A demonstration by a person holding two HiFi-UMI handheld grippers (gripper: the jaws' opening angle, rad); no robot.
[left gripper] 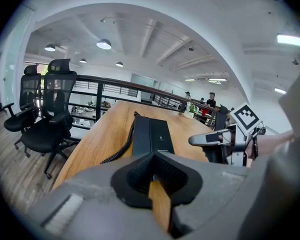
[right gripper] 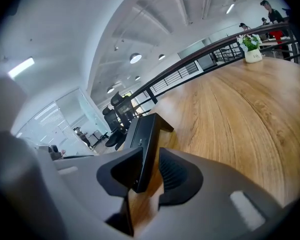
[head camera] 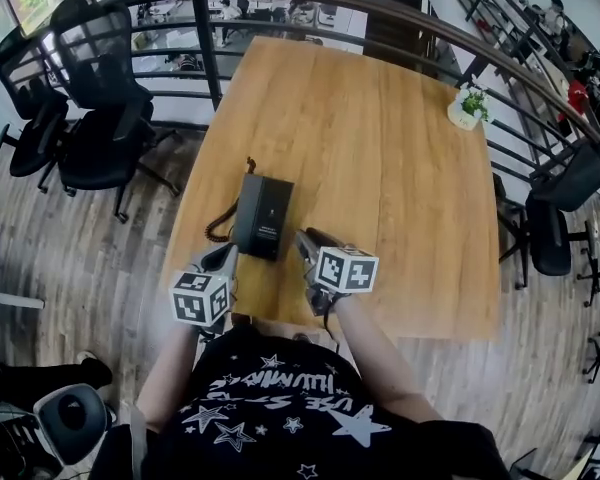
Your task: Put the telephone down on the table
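One telephone (head camera: 263, 216) lies flat on the bench (head camera: 400, 168), its near corner between the part-open jaws of the right hand-held gripper (head camera: 305, 239), the left hand-held gripper (head camera: 225, 258) closed empty beside it; clamping that corner alone could pivot the telephone and snag its cord (head camera: 220, 226).
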